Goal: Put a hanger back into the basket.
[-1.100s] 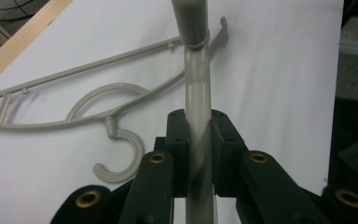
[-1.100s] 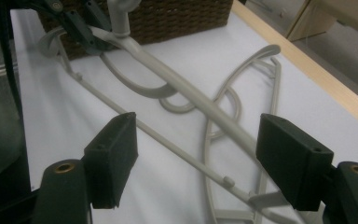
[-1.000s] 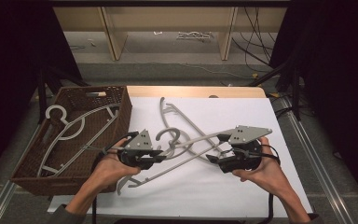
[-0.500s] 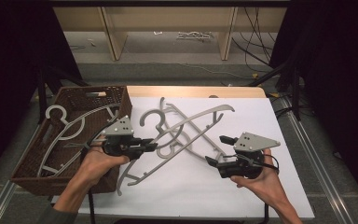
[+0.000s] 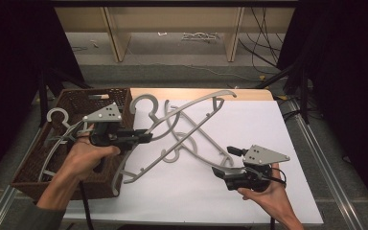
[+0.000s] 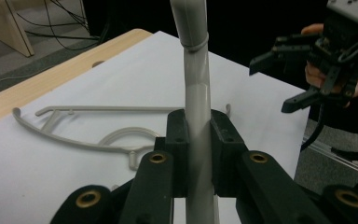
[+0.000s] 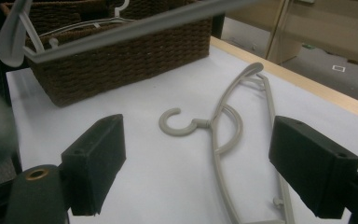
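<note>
**Lifted hanger could snag on the way to the basket**

The left hand-held gripper (image 5: 146, 136) is clamped on a grey plastic hanger (image 5: 191, 109) held in the air above the table (image 5: 249, 124), beside the wicker basket (image 5: 76, 98). I judge its long arm could catch the basket rim or the hanger on the table (image 5: 187, 143) and twist out of the jaws. The right hand-held gripper (image 5: 227, 160) hangs apart, holding nothing.

Count: one hanger lifted, one on the table, at least one hanger in the basket (image 5: 57, 115); one basket; two grippers.
</note>
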`<state>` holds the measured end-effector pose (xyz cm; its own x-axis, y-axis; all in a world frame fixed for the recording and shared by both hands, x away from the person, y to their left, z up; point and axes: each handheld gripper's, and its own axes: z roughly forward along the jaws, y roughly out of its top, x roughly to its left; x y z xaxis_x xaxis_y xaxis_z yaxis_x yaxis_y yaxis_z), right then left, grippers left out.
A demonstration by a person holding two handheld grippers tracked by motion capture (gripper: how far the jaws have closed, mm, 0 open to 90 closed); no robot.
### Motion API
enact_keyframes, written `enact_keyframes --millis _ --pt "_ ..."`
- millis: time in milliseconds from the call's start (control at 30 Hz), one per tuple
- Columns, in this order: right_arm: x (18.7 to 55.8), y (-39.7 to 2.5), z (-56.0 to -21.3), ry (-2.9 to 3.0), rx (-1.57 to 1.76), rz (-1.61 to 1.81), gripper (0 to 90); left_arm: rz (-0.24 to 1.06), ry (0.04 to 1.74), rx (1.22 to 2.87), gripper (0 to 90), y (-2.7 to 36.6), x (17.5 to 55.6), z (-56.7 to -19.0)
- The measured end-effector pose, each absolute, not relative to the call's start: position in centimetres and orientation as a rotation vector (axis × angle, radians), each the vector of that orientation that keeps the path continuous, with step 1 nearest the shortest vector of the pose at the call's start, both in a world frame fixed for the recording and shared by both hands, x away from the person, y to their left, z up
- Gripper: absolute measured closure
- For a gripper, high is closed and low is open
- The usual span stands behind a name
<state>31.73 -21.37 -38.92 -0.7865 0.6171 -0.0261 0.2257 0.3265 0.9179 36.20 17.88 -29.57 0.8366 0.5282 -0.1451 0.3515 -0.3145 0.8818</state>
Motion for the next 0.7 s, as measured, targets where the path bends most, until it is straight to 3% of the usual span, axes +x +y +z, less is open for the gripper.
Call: enact_keyframes --millis 333,700 --pt "31.6 -21.6 -39.8 2.214 0.762 1.466 18.5 0.327 0.761 1.911 79.6 22.1 37.8 -26.6" --pt "31.6 -21.9 -40.1 2.227 0.778 1.463 18.5 0.44 0.905 1.885 79.6 27.3 39.8 -27.2"
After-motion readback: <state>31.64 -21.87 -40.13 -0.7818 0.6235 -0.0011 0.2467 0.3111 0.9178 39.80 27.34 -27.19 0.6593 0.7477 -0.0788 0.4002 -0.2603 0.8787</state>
